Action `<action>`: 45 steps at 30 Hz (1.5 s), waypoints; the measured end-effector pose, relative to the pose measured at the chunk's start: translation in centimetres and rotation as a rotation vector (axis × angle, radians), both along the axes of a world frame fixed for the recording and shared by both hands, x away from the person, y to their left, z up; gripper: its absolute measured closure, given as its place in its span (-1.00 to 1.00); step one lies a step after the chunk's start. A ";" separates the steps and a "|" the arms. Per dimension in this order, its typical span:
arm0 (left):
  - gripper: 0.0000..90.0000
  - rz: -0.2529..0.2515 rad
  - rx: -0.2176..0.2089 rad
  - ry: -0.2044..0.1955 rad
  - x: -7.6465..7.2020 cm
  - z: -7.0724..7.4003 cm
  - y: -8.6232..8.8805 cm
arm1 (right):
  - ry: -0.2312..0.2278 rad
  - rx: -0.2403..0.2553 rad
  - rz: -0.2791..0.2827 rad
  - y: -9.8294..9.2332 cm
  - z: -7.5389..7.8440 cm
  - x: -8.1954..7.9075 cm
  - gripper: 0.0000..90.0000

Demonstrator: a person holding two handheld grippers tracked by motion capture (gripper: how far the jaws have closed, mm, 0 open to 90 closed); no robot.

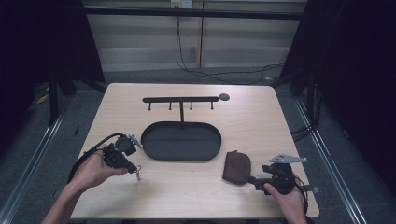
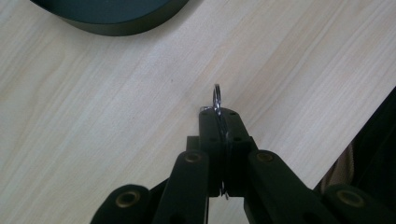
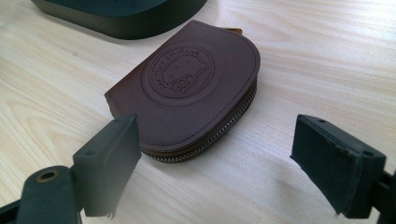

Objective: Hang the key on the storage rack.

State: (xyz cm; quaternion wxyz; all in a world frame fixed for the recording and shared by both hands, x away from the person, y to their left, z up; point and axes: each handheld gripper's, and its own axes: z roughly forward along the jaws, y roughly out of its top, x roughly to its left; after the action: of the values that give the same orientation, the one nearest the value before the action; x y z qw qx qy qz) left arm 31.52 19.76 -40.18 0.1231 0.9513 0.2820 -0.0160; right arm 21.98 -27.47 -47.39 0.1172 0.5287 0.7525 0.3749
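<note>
While the left tool (image 2: 218,122) has its jaws pressed together on a small metal key ring (image 2: 216,99), whose loop pokes out past the tips, the right tool (image 3: 215,168) sits with its jaws spread wide and nothing between the pads. Seen from the high view, the left tool (image 1: 132,164) is held in the person's left hand (image 1: 95,169) above the near left part of the pale wooden desk (image 1: 261,116), with the key ring (image 1: 138,175) dangling from its tip just above the surface. Close by on its far side lies a dark oval tray (image 1: 181,141), and from the tray's back edge rises a thin post carrying a black hook rail (image 1: 181,99) with several short pegs. A brown leather coin pouch (image 1: 236,167) lies flat on the desk to the near right of the tray, just beside it but apart. In the right gripper view the pouch (image 3: 187,93) has an embossed round emblem on its top face and a zip running round its curved edge; it lies just ahead of the open jaws, the left pad near its corner, and I cannot tell whether that pad touches it. The right tool (image 1: 254,179) rests low at the near right edge in the person's right hand (image 1: 289,198)
</note>
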 end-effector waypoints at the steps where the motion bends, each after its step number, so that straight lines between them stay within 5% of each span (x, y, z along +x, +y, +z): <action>1: 0.98 -0.001 0.007 0.000 0.0 0.2 -0.1 | -0.003 -0.001 0.003 0.0 0.0 0.0 -0.67; 9: 0.98 -0.019 0.067 -0.010 0.5 1.5 -0.8 | -0.002 0.001 0.004 0.0 0.0 0.0 -0.67; 17: 0.99 -0.004 0.084 0.003 1.4 2.5 -0.9 | -0.005 -0.001 0.005 0.0 0.0 0.0 -0.67; 35: 0.99 -0.017 0.033 -0.010 3.1 5.9 -1.1 | -0.002 -0.002 0.001 0.0 0.0 0.0 -0.67; 45: 0.99 -0.017 0.040 -0.032 4.4 7.4 -1.5 | -0.004 -0.004 0.005 0.0 0.0 0.0 -0.67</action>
State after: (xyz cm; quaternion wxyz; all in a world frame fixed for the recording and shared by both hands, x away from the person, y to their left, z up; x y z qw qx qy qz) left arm 35.94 18.31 -32.82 0.1082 0.9561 0.2723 0.0041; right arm 21.99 -27.45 -47.41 0.1188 0.5257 0.7542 0.3750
